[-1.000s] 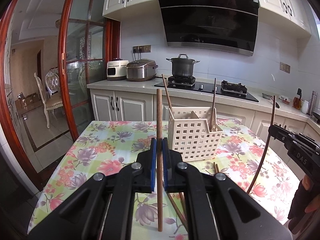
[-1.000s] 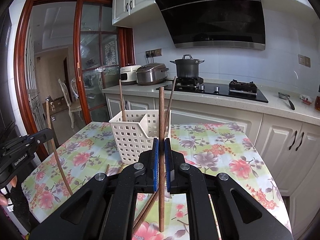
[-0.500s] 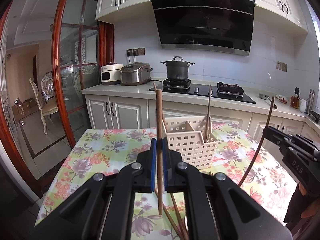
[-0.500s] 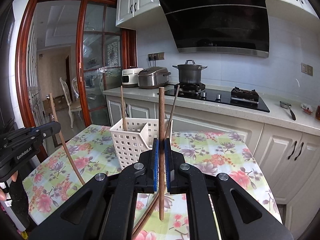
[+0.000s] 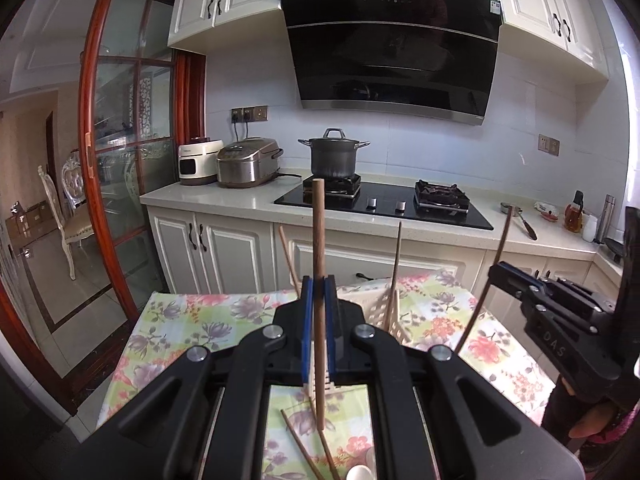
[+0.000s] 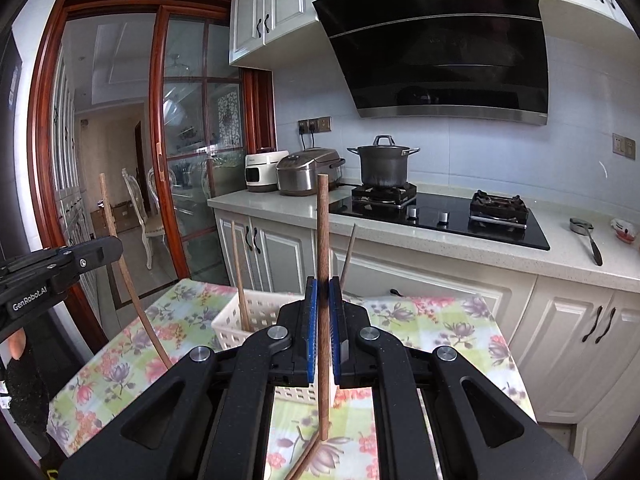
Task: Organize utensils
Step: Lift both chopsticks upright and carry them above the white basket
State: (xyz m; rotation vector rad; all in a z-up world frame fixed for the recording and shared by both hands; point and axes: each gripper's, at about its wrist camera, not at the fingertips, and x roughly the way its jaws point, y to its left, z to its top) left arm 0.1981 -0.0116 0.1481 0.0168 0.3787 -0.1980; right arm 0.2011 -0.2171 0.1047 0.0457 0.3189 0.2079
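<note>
Left gripper point(image 5: 318, 330) & right gripper point(image 6: 324, 330): jaws of each clamped on an upright brown wooden chopstick point(image 5: 319, 264) / point(image 6: 323, 264), both held above the desk just short of the white slotted plastic basket point(image 6: 256, 318). Judgement: bring tips over basket rim, keep sticks vertical, lower in before letting go.

Pretty bright, even daylight in both views, no harsh shadows on the table point(image 5: 192, 312). The black hood point(image 5: 394, 52) is glossy and picks up soft reflections, and the glass door point(image 6: 200, 128) has some pale glare. Heavy fisheye bend: cabinets point(image 5: 224, 0) and door frame curve hard, with dark vignetting in the corners. Focus is sharp all over, no motion blur.
</note>
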